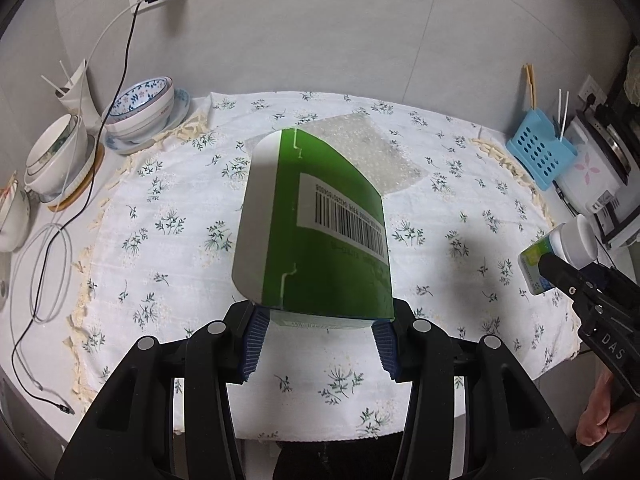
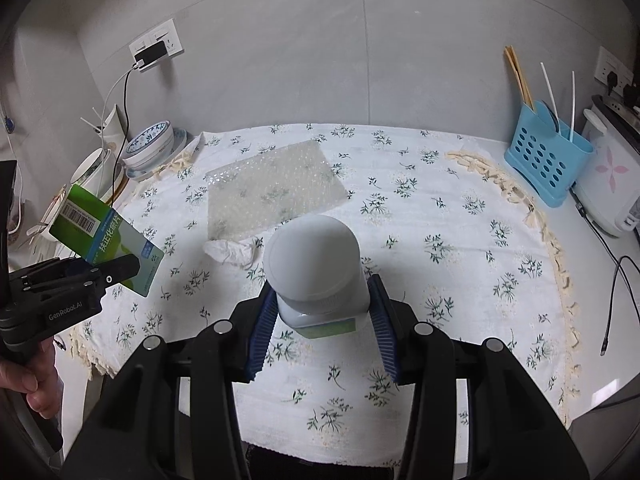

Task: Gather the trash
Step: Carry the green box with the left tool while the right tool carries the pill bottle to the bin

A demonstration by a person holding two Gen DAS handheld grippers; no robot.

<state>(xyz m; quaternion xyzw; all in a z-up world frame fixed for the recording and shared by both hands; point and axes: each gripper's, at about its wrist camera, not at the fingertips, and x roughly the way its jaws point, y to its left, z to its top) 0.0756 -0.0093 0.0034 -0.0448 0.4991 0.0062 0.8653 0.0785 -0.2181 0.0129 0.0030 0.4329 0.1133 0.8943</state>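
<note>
My left gripper (image 1: 320,320) is shut on a green and white carton box (image 1: 316,228) with a barcode, held up above the floral tablecloth (image 1: 168,240). That same green box (image 2: 104,240) shows at the left of the right wrist view, clamped in the left gripper (image 2: 116,270). My right gripper (image 2: 322,314) is shut on a white capped bottle (image 2: 316,264) with a green label. This bottle (image 1: 560,256) shows at the right edge of the left wrist view. On the cloth lie a sheet of bubble wrap (image 2: 272,192) and a crumpled white tissue (image 2: 230,252).
Stacked bowls (image 1: 144,108) and cups (image 1: 56,156) stand at the back left beside charging cables (image 1: 52,264). A blue utensil basket (image 2: 546,164) with chopsticks and a white appliance (image 2: 608,184) stand at the back right. A hand (image 2: 28,384) holds the left gripper's handle.
</note>
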